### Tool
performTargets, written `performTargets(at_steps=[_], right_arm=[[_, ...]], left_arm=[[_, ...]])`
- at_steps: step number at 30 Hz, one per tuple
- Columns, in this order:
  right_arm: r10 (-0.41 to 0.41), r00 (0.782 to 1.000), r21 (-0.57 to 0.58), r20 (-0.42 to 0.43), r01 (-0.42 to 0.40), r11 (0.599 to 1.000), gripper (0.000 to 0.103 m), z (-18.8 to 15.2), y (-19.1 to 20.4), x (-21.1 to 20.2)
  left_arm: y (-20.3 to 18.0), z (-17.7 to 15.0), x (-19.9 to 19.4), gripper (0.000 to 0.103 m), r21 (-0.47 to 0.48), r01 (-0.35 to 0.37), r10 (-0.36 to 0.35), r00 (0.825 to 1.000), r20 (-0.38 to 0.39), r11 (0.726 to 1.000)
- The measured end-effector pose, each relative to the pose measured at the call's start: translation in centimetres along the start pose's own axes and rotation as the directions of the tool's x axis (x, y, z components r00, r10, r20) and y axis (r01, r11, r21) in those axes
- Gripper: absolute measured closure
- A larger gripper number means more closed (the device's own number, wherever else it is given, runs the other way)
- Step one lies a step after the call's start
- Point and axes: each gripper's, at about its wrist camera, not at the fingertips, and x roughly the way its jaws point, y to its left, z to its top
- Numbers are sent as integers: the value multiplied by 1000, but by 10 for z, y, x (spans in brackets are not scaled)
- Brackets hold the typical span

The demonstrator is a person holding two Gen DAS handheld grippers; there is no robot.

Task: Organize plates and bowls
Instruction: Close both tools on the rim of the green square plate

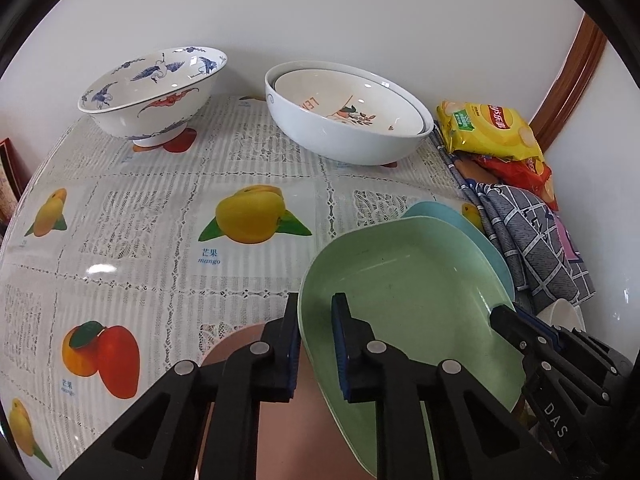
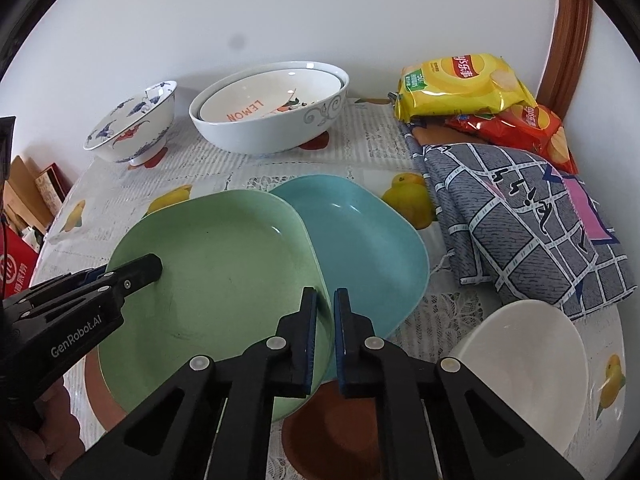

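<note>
A pale green plate [image 1: 420, 280] [image 2: 224, 260] lies tilted over a blue plate [image 1: 460, 224] [image 2: 368, 240] and a brown plate [image 2: 332, 424]. My left gripper [image 1: 317, 320] is shut on the green plate's left rim, one pad under it and one on top; the right wrist view shows this gripper [image 2: 148, 268] at the plate's left edge. My right gripper [image 2: 325, 308] is shut on the same plate's right rim, where it overlaps the blue plate. In the left wrist view the right gripper [image 1: 504, 316] sits at the plate's far right edge.
At the back stand a blue-and-white crane bowl [image 1: 152, 92] [image 2: 132, 128] and two nested white bowls [image 1: 348, 128] [image 2: 272, 120]. Chip bags [image 2: 460, 84] and a grey checked cloth [image 2: 520, 208] fill the right side. A plain white bowl [image 2: 528, 368] sits near right.
</note>
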Motion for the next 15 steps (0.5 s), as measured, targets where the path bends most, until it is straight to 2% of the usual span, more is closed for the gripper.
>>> performTargets(at_steps=[15], right_arm=[[18, 997, 45, 79, -22, 999, 96, -19, 8, -72]], left_arm=[[-6, -15, -67, 89, 10, 16, -17, 996, 87, 1000]])
